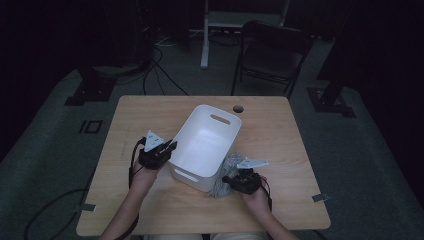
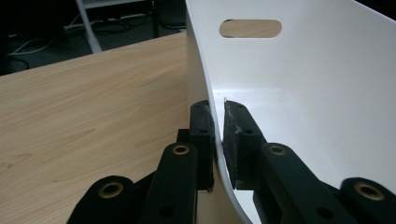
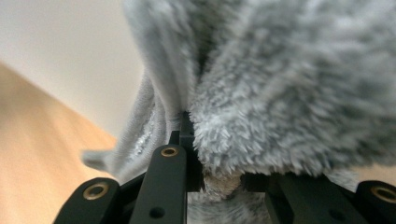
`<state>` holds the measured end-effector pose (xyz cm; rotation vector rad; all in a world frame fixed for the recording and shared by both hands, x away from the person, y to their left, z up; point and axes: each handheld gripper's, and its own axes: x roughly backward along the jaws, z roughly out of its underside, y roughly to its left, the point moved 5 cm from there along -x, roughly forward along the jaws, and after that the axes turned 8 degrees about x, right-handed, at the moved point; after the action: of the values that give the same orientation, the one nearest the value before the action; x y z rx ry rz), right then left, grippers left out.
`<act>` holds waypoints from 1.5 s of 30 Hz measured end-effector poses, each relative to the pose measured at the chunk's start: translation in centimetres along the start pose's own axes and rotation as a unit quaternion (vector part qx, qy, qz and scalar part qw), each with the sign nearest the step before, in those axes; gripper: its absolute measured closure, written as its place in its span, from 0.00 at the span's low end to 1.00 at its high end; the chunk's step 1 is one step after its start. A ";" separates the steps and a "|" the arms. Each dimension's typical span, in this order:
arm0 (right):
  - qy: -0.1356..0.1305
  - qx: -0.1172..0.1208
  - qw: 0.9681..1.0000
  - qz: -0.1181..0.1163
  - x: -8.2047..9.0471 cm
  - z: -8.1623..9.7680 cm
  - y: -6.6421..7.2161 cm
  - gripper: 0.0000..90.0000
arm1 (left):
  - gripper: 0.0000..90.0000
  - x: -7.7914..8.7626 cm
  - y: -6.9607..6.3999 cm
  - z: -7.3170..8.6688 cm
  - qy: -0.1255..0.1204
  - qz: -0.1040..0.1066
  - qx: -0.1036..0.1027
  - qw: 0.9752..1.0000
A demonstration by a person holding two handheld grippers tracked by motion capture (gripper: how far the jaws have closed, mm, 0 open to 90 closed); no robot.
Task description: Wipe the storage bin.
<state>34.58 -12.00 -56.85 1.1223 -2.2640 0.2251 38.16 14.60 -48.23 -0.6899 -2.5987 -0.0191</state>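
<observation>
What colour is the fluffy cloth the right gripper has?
Grey cloth, clearest in the right gripper view.

Between my left gripper's (image 2: 218, 140) black jaws runs the plain white wall of the bin (image 2: 299, 84); the table (image 2: 93, 102) beside them is pale wood with fine grain. Around my right gripper's (image 3: 205, 154) black jaws bunches a fluffy grey cloth (image 3: 289, 93), unpatterned.

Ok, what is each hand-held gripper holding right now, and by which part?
The left hand-held gripper clamps the white bin by its side wall at the rim. The right hand-held gripper pinches a fold of the grey fluffy cloth beside the bin.
</observation>
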 end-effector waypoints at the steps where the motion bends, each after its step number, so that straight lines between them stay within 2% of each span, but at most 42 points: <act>1: 0.002 -0.009 1.000 -0.005 -0.4 0.4 -0.2 0.83 | 0.91 0.0 0.0 0.0 -0.004 -0.003 -0.001 1.000; 4: 0.008 -0.016 1.000 -0.010 -0.3 0.4 -0.3 0.83 | 0.90 0.0 0.1 0.1 -0.013 -0.004 0.002 1.000; 7: 0.000 -0.018 1.000 -0.013 0.3 0.2 -0.4 0.83 | 0.87 -0.1 0.2 0.0 -0.014 0.002 0.001 1.000; 9: -0.016 -0.023 1.000 -0.009 1.4 -0.2 -0.7 0.83 | 0.83 -0.2 0.4 -0.1 -0.007 0.016 0.001 1.000; 10: -0.024 -0.025 0.999 -0.007 2.2 -0.6 -0.9 0.83 | 0.80 -0.1 0.5 -0.1 -0.012 0.016 0.002 1.000; 12: -0.048 -0.028 0.998 0.002 3.9 -1.4 -1.4 0.83 | 0.75 0.4 0.8 -0.4 -0.018 0.029 0.016 0.999; 13: -0.060 -0.031 0.998 0.007 4.9 -1.8 -1.8 0.83 | 0.70 0.6 1.0 -0.6 -0.021 0.030 0.023 0.999; 15: -0.080 -0.030 0.996 0.035 6.8 -2.4 -2.9 0.83 | 0.66 1.1 1.3 -1.1 -0.028 0.036 0.031 0.998; 17: -0.095 -0.040 0.993 0.059 8.4 -2.8 -4.4 0.83 | 0.58 1.5 1.5 -1.4 -0.028 0.045 0.041 0.998; 18: -0.103 -0.052 0.991 0.070 9.1 -3.0 -5.2 0.83 | 0.55 1.7 1.4 -1.6 -0.031 0.050 0.041 0.997; 19: -0.103 -0.052 0.991 0.070 9.1 -3.0 -5.2 0.83 | 0.51 1.7 1.4 -1.6 -0.031 0.050 0.041 0.997; 20: -0.107 -0.062 0.989 0.079 9.7 -3.1 -6.2 0.83 | 0.51 1.8 1.3 -1.6 -0.025 0.055 0.037 0.997; 21: -0.106 -0.071 0.987 0.099 10.2 -3.1 -7.7 0.82 | 0.47 1.8 1.2 -1.7 -0.026 0.059 0.037 0.997; 22: -0.098 -0.086 0.986 0.106 10.2 -2.9 -9.1 0.82 | 0.42 1.9 0.9 -1.7 -0.024 0.073 0.034 0.996; 23: -0.097 -0.093 0.985 0.112 10.1 -2.8 -9.8 0.82 | 0.41 1.9 0.7 -1.7 -0.017 0.077 0.030 0.996; 26: -0.070 -0.113 0.982 0.136 9.0 -2.5 -12.4 0.81 | 0.35 2.0 0.2 -1.8 -0.016 0.083 0.022 0.996; 29: -0.025 -0.127 0.979 0.155 7.3 -2.1 -14.4 0.81 | 0.30 2.1 0.1 -1.8 -0.020 0.078 0.017 0.997; 31: -0.002 -0.134 0.978 0.162 6.0 -1.8 -15.4 0.78 | 0.26 2.2 0.2 -1.8 -0.020 0.074 0.020 0.997; 33: 0.007 -0.142 0.974 0.175 5.1 -1.6 -16.2 0.70 | 0.21 2.3 0.4 -1.7 -0.017 0.067 0.025 0.997; 35: 0.006 -0.149 0.973 0.178 4.6 -1.7 -16.7 0.59 | 0.21 2.4 0.6 -1.7 -0.019 0.065 0.027 0.997; 36: 0.006 -0.149 0.973 0.178 4.6 -1.7 -16.7 0.59 | 0.21 2.4 0.6 -1.7 -0.019 0.065 0.027 0.997; 37: 0.002 -0.154 0.972 0.177 4.5 -1.8 -16.8 0.54 | 0.21 2.5 0.7 -1.7 -0.020 0.065 0.030 0.997; 41: -0.018 -0.140 0.973 0.180 5.1 -3.0 -17.0 0.29 | 0.20 2.7 1.0 -1.7 -0.031 0.057 0.029 0.997; 42: -0.018 -0.140 0.973 0.180 5.1 -3.0 -17.0 0.29 | 0.20 2.8 1.0 -1.6 -0.030 0.057 0.029 0.997; 44: -0.028 -0.124 0.976 0.176 5.7 -3.6 -16.7 0.18 | 0.18 2.9 1.0 -1.7 -0.032 0.060 0.031 0.997; 45: -0.036 -0.121 0.979 0.163 6.1 -3.8 -16.4 0.17 | 0.18 3.1 0.9 -1.7 -0.031 0.063 0.024 0.997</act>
<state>46.03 -24.83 -52.02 0.6417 -2.4535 0.0362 36.87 16.59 -45.49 -0.8469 -2.5990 0.1058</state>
